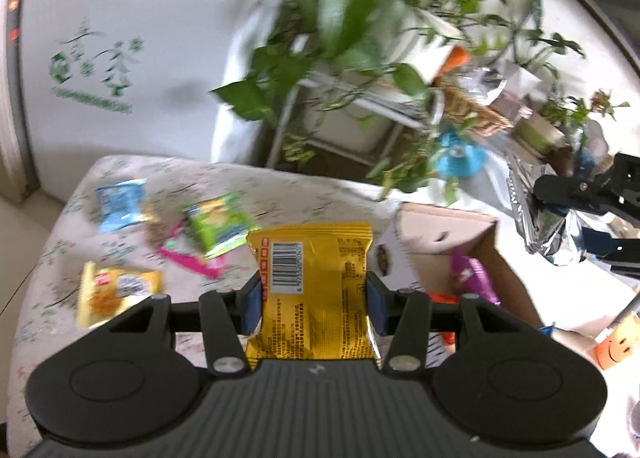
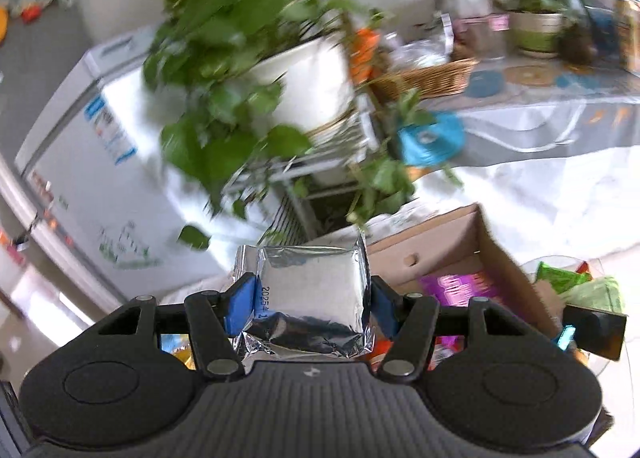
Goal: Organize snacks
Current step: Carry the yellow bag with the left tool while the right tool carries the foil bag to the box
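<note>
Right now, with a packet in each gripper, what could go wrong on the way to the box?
1. The left gripper pinches the yellow packet only by its side edges; the slick wrapper may slip out.
2. The right gripper holds the silver packet the same way.
3. Both head for one cardboard box, so the grippers could bump, and the trailing plant leaves nearby could snag.

Yellow snack packet (image 1: 314, 290) clamped between left gripper (image 1: 314, 300) pads, loose snacks scattered on floral table (image 1: 132, 177), cardboard box (image 1: 444, 246) alongside.
</note>
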Action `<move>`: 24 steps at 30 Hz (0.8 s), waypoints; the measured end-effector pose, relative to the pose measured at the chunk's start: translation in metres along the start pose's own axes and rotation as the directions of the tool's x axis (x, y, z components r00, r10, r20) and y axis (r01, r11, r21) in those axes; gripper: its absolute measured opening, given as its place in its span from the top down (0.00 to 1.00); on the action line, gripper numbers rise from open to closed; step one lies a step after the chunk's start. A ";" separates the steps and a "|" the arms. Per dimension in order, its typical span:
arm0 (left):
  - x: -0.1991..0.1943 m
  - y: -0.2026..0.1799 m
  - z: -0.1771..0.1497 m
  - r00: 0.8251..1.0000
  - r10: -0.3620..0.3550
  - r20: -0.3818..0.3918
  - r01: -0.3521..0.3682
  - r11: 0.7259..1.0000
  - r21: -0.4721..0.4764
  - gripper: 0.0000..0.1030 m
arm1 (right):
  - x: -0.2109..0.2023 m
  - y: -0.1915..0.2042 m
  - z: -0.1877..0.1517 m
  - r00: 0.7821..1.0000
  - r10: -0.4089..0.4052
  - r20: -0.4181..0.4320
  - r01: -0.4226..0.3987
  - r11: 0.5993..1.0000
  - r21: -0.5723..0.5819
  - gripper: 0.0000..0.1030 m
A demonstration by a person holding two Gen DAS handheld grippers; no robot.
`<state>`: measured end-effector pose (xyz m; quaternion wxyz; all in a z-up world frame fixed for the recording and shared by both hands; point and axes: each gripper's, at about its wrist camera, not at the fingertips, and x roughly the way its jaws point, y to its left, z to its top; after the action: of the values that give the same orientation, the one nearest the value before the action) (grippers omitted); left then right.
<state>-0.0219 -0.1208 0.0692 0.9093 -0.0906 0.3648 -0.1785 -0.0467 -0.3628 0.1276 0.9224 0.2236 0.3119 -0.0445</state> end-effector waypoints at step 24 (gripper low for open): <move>0.069 -0.109 0.028 0.990 -0.120 -0.074 0.126 0.989 0.081 0.52 | -0.023 -0.081 -0.001 0.994 -0.108 0.019 0.092 0.916 0.391 0.35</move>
<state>0.0151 -0.2473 0.0780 0.8864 -0.0676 0.3818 -0.2530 -0.0836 -0.4363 0.1091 0.8620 0.3854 0.2893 -0.1574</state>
